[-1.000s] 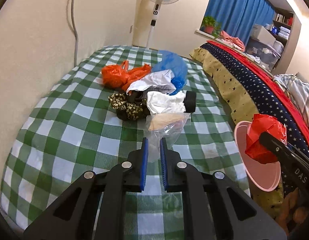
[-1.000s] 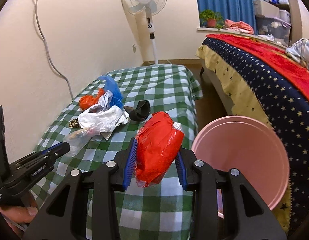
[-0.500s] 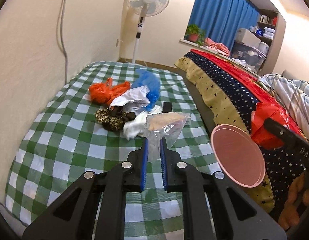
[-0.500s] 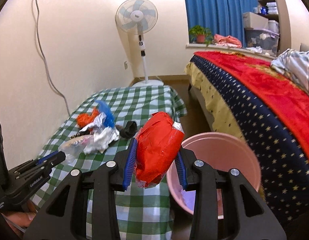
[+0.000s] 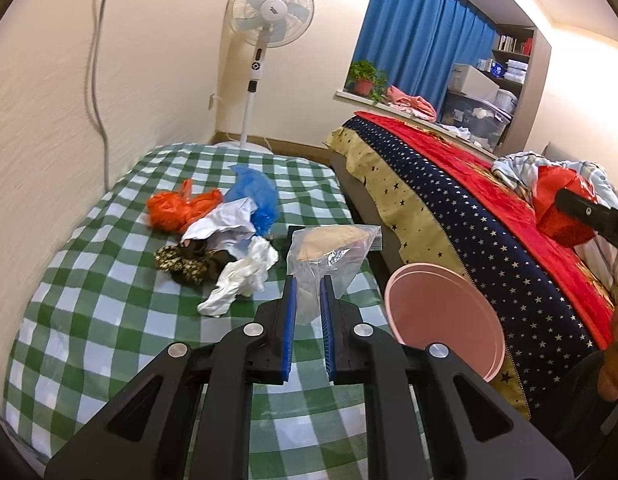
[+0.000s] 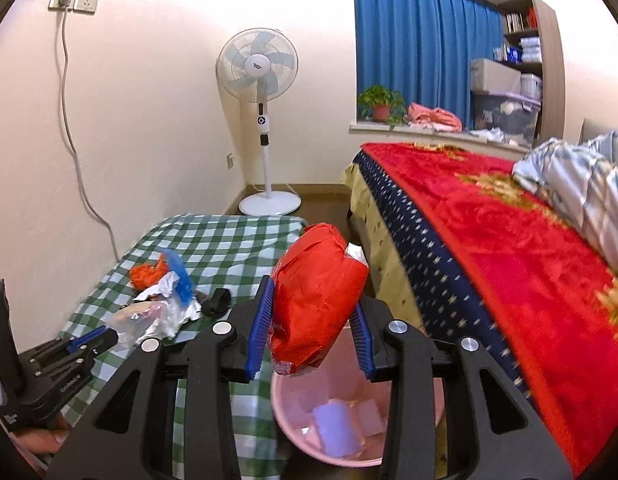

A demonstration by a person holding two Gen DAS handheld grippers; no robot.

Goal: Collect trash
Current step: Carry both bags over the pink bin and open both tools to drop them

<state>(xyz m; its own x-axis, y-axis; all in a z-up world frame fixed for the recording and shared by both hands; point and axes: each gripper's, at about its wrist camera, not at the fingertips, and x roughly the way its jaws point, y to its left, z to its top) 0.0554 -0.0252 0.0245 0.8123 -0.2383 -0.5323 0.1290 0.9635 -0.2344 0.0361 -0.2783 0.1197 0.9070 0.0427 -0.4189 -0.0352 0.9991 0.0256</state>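
Note:
My left gripper [image 5: 307, 286] is shut on a clear plastic bag [image 5: 329, 252] and holds it above the green checked table [image 5: 89, 320]. My right gripper [image 6: 311, 308] is shut on a red plastic bag [image 6: 315, 296] and holds it right above the pink bin [image 6: 293, 424], which has a few scraps inside. The bin [image 5: 445, 320] stands beside the table's right edge. On the table lie an orange bag [image 5: 177, 210], a blue bag [image 5: 255, 194], white paper [image 5: 241, 280] and a dark patterned wrapper [image 5: 185, 262].
A bed with a red and navy starred cover [image 6: 509, 272] runs along the right. A standing fan [image 6: 261, 80] is at the far wall. A cable [image 6: 75, 140] hangs down the left wall. A narrow floor gap lies between table and bed.
Both grippers have risen and pulled back with their bags. The right gripper now holds the red bag over the bin's opening; the bin's inside has come into view.

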